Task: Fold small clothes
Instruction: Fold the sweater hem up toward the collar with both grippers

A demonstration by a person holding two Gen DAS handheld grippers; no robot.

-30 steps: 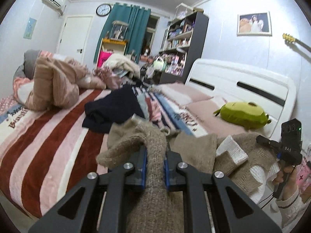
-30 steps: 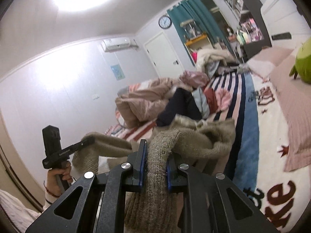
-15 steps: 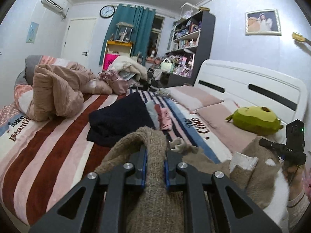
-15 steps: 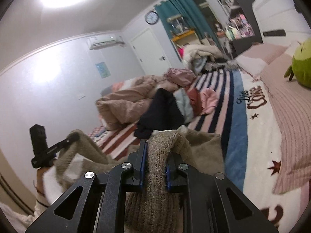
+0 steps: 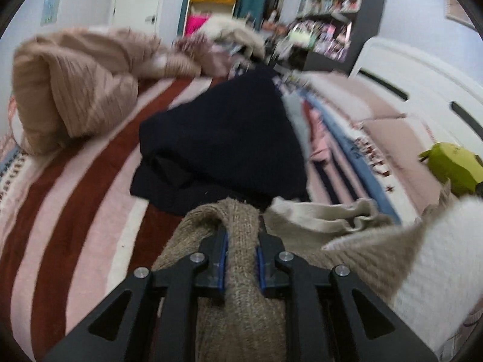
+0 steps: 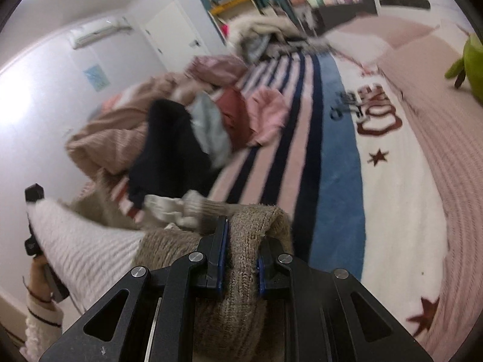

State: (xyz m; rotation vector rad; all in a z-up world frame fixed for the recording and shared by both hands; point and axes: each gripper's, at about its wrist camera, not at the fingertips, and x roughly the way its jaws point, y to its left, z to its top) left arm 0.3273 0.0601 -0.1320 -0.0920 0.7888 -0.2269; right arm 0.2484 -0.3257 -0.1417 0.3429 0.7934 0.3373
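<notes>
Both grippers had dropped lower toward the striped pink bed blanket since a second ago. The left gripper and right gripper each pinched the beige-and-white knitted sweater tightly, stretched near the bed's front edge. Beyond lay a dark navy garment.
</notes>
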